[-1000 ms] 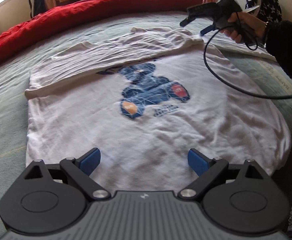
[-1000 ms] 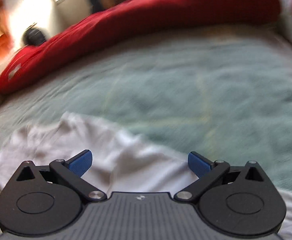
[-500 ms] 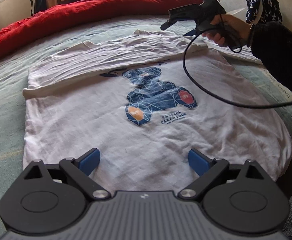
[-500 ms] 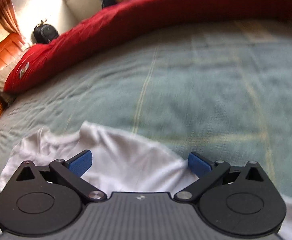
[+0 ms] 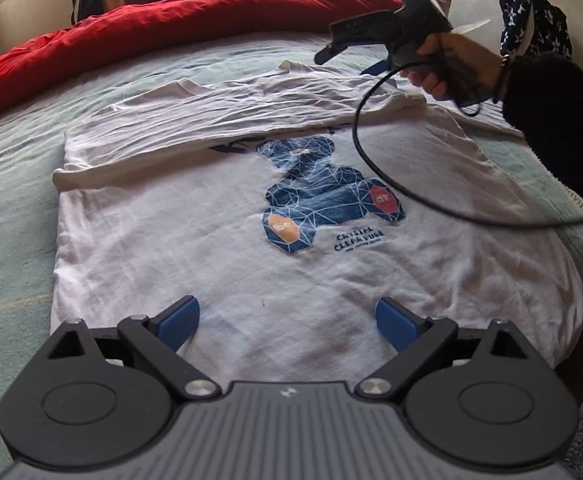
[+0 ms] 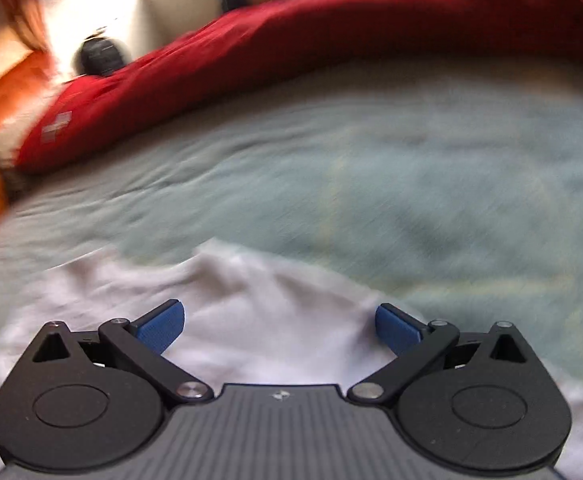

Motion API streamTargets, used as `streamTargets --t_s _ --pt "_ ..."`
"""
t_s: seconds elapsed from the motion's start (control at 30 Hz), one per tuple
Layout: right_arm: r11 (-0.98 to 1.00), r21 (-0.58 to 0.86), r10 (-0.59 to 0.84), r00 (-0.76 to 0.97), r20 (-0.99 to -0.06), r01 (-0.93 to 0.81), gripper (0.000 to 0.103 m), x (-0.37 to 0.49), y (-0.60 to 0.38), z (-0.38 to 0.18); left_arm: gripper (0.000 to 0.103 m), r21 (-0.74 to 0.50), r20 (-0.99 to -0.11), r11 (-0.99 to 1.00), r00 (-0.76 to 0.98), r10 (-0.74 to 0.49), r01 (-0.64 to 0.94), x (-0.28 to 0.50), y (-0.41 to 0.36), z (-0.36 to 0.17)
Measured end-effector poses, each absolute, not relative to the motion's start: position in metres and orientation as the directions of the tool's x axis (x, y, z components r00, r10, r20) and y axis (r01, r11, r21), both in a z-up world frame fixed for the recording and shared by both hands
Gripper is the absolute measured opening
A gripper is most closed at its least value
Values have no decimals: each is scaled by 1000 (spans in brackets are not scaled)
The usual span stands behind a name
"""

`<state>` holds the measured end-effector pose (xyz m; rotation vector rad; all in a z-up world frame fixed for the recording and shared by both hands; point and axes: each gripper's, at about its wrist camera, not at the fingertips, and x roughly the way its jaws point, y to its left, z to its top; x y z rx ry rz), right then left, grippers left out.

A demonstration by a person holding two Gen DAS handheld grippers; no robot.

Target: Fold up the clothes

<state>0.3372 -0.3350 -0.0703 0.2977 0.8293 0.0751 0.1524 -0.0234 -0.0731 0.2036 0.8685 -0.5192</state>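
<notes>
Left wrist: T-shirt (image 5: 219,248) flat; jaws apart

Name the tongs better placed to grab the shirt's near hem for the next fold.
Left. The left tongs hang open right above the T-shirt hem, while the right tongs, also open, sit at its far end.

The T-shirt (image 5: 219,240) is white, with a dark blue bear print (image 5: 323,196) at its centre, crossed by thin pale lines like facets (one paw patch orange, the other red) and dark blue lettering just under it at 5 o'clock. The bed cover (image 5: 7,208) is pale grey-green with faint yellowish stripes. At 12 o'clock lies a plain red duvet (image 5: 195,20). Both grippers are black with blue fingertips (image 5: 179,320). The sleeve (image 5: 559,120) is black; the cloth (image 5: 531,20) at 1 o'clock is navy with white stars.
</notes>
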Motion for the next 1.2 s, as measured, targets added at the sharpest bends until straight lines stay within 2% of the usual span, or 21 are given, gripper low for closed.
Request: streamTargets --t_s 0.03,0.17,0.37,0.5,0.63,0.77,0.83,0.93,1.07,1.2 --pt "962 262 138 691 -709 76 103 334 -336 -67 95 -31 -770 856 534 -350 516 151 -23 -72" --pt "951 303 167 725 -668 61 103 302 -348 -44 95 -27 -769 858 538 -346 513 146 -22 -69" --pt "967 242 97 753 -650 84 103 226 -374 -19 95 -25 -765 856 542 -349 516 137 -28 -65" --pt "967 194 -2 761 -648 167 103 174 -406 -23 95 -21 -768 851 536 -349 525 129 -36 -63" --pt "929 230 -61 732 -679 291 103 133 -444 -47 95 -16 -772 846 531 -350 534 121 -44 -61" --pt "882 306 -31 693 -720 358 103 95 -471 -75 95 -13 -778 841 523 -348 541 113 -51 -59" --pt "878 342 -4 721 -693 334 103 76 -477 -76 95 -3 -784 838 519 -341 546 109 -54 -59" --pt "872 343 -13 716 -698 349 103 65 -491 -61 95 11 -785 838 523 -330 545 107 -57 -57" --pt "865 246 -161 705 -690 438 103 67 -529 -44 95 20 -780 836 531 -330 548 104 -63 -52" --pt "798 297 -165 664 -729 524 103 65 -575 -60 95 26 -784 824 523 -334 565 100 -71 -51"
